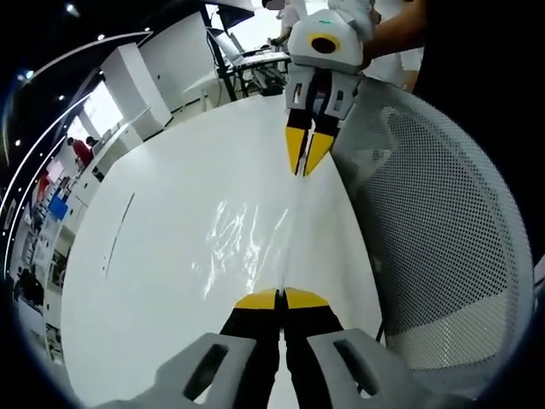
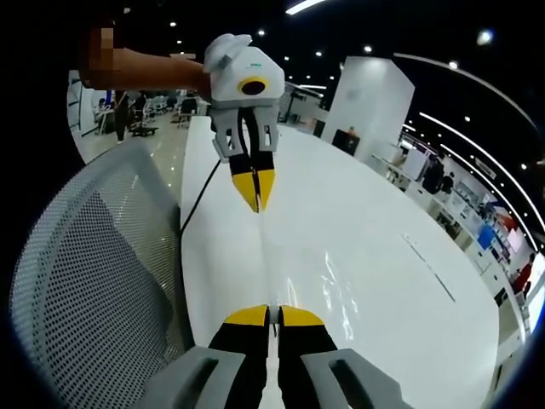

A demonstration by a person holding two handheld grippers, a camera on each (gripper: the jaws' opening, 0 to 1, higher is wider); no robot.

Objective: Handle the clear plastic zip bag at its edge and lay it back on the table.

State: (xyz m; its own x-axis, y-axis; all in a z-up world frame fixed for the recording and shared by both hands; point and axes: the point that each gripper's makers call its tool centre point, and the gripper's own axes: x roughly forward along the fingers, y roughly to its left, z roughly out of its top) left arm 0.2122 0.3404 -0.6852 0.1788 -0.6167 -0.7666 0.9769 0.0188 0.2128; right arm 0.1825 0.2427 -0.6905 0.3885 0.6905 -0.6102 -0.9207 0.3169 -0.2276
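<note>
Left gripper view: left tongs (image 1: pixel 281 298) pinched closed on near edge of clear zip bag (image 1: pixel 247 239), a crinkled glossy film over the smooth white counter (image 1: pixel 153 256); right tongs (image 1: pixel 306 153) clamped on its far edge. Right gripper view: both yellow-tipped tongs closed, bag (image 2: pixel 328 277) stretched between them beside a white mesh chair back (image 2: pixel 94 290).

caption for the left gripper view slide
Both grippers, left and right, pinch the clear plastic zip bag over the white table.
</note>
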